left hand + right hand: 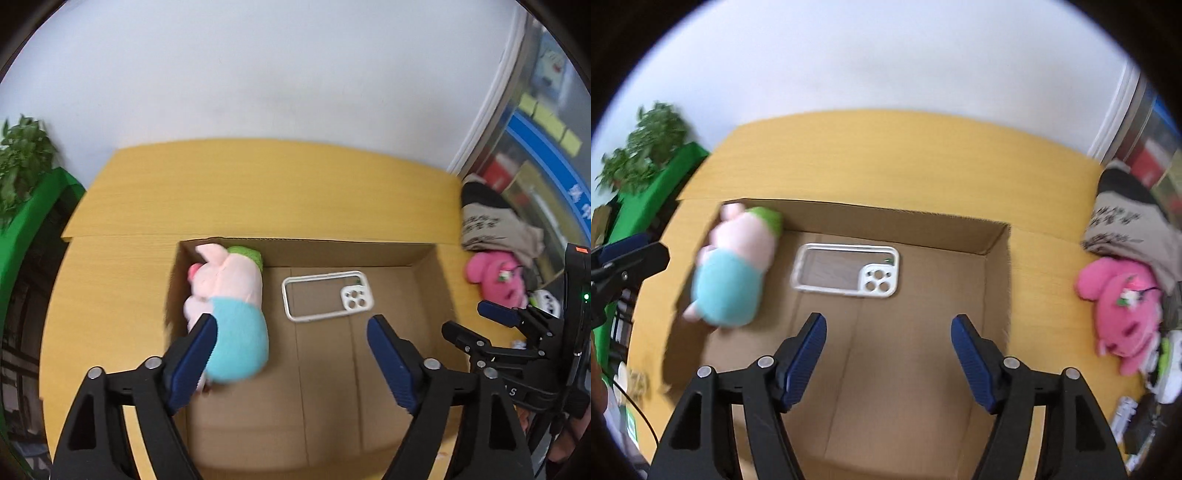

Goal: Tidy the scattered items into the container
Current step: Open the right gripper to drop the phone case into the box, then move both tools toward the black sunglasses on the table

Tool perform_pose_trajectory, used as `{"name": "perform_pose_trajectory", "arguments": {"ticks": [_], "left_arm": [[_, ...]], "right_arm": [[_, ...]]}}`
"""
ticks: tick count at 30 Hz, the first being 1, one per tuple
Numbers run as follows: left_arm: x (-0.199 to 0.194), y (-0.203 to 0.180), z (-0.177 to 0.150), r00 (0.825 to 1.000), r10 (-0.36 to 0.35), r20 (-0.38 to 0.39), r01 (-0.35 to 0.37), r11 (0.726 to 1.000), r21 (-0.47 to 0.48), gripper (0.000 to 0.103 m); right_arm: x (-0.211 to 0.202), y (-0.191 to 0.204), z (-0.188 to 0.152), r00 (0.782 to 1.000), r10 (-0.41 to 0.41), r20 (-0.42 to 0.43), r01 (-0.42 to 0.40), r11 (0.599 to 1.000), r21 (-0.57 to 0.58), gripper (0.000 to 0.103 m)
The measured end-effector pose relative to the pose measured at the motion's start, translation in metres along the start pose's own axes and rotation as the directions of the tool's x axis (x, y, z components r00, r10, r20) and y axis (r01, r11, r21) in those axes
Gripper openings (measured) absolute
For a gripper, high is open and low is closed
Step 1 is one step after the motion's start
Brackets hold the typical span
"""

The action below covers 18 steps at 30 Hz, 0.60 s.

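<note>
An open cardboard box [332, 373] [905, 350] sits on the yellow table. At its left end lies a pink pig plush in a blue shirt [231, 314] [733, 269], over a green item [249, 254]. A clear phone case [327, 295] [846, 271] lies on the box floor. My left gripper [290, 362] is open and empty above the box, its left finger beside the plush. My right gripper [888, 356] is open and empty above the box middle; it also shows in the left wrist view [476, 317].
A pink plush toy [496, 277] [1121, 310] lies right of the box beside a folded grey-and-black cloth [487, 218] [1126, 218]. Small items [1152, 398] lie at the table's right edge. A green stand with a plant [26, 173] [646, 147] is on the left.
</note>
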State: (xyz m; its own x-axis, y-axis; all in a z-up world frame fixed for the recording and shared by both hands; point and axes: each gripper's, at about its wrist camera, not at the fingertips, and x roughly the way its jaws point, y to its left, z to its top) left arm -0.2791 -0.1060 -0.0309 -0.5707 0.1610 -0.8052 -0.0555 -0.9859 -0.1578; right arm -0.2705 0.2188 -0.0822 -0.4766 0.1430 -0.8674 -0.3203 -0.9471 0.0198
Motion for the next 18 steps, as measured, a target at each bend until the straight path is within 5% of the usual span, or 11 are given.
{"name": "perform_pose_trajectory", "arguments": {"ticks": [11,18], "left_arm": [[-0.124,-0.014,-0.057,0.989,-0.054,0.135,0.053,0.999,0.011,0.094],[-0.162,-0.016,-0.089,0.985,-0.080,0.154,0.076,0.997,0.032,0.094]], "right_arm": [[-0.151,0.030,-0.057,0.993,-0.041,0.112,0.039,0.999,0.018,0.070],[-0.192,0.042,-0.092,0.989,-0.049,0.142,0.046,0.999,0.024,0.070]]}}
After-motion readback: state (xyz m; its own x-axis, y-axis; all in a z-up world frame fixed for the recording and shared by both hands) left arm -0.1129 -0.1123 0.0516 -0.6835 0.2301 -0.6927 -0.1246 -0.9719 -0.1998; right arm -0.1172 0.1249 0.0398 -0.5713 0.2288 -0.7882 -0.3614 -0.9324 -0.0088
